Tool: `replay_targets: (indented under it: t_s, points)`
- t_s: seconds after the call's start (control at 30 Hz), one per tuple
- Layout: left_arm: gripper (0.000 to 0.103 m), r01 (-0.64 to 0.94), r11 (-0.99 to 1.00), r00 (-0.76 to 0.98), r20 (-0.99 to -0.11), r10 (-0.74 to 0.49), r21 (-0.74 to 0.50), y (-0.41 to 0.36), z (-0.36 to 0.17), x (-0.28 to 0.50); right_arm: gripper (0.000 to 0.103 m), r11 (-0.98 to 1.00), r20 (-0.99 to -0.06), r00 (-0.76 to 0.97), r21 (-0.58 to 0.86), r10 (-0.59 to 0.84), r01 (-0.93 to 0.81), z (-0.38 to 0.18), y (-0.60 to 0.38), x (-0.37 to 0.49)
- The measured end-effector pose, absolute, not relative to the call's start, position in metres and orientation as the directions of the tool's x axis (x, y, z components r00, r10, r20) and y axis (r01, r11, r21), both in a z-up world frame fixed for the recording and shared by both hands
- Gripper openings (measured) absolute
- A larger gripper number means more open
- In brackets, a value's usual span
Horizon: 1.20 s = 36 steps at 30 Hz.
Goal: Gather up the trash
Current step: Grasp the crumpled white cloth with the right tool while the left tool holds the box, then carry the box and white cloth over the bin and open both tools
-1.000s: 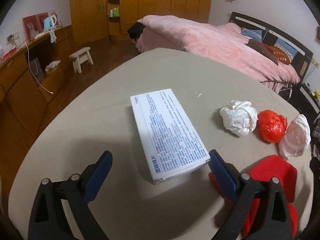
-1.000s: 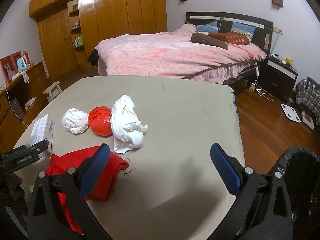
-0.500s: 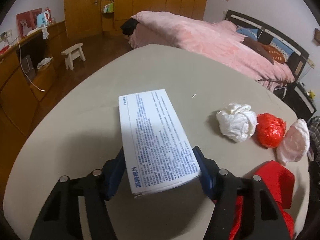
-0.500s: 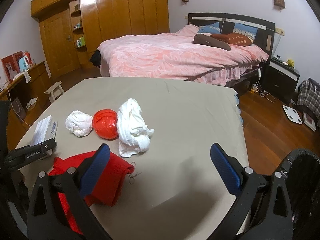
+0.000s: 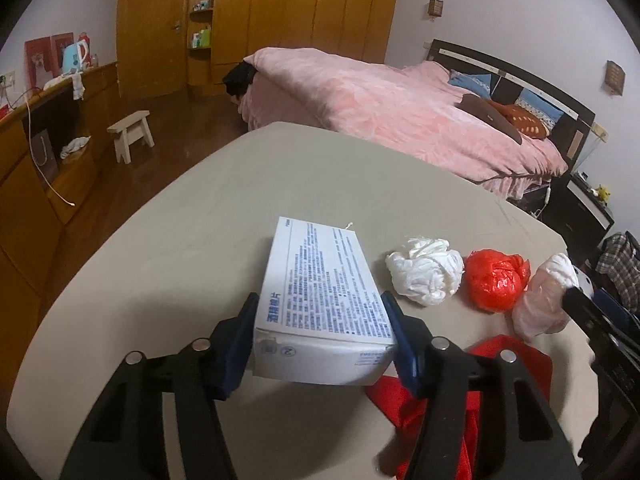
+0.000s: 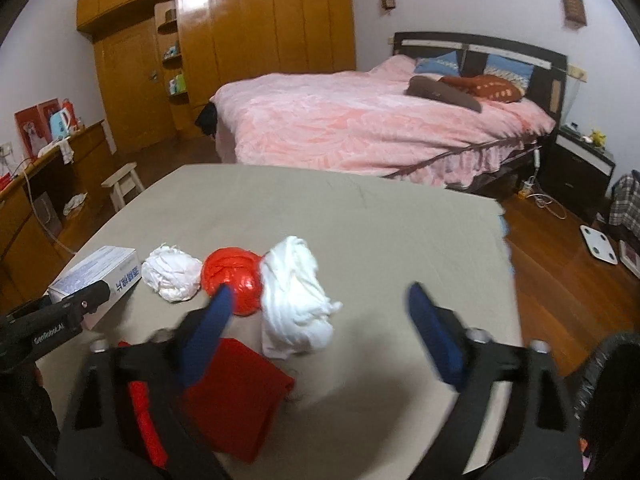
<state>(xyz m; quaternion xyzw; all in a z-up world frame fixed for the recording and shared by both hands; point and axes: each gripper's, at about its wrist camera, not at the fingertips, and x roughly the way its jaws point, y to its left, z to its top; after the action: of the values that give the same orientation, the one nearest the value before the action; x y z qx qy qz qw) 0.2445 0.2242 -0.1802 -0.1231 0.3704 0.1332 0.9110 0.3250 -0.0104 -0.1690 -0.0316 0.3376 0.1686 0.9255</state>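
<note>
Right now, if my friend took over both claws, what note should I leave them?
Left claw: clamped on the white box, its near end tipped up off the table; the jaws have just been closing.
Right claw: open and holding nothing; its jaws have just been narrowing around the big white wad.
On the table: small white wad, red ball, big white wad, red cloth.
Black bin: off the table's right corner.
Done: box gripped.
Left: probably drop the box in the bin, then collect the wads and ball.
</note>
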Motion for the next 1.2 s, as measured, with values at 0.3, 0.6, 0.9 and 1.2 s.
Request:
replay_targets:
  t_s: [0.3, 0.6, 0.9, 1.2]
  points:
    - [0.059, -0.325, 0.931, 0.712, -0.690, 0.127, -0.164, 0.224, -0.175, 0.235, 0.029, 0.907, -0.697, 0.618, 0.115, 0.364, -0.404, -0.179, -0.001, 0.331]
    - [0.059, -0.275, 0.941, 0.759, -0.645, 0.086, -0.198, 0.210, -0.148, 0.224, 0.028, 0.903, -0.616, 0.675, 0.159, 0.407, -0.400, -0.139, -0.026, 0.305]
    - [0.059, -0.187, 0.964, 0.800, -0.598, 0.039, -0.187, 0.170, -0.115, 0.216, 0.028, 0.912, -0.561, 0.725, 0.166, 0.401, -0.376, -0.102, -0.061, 0.277]
    - [0.059, -0.064, 0.980, 0.826, -0.560, -0.054, -0.189, 0.113, -0.088, 0.202, 0.029, 0.936, -0.524, 0.777, 0.155, 0.349, -0.316, -0.077, -0.111, 0.237]
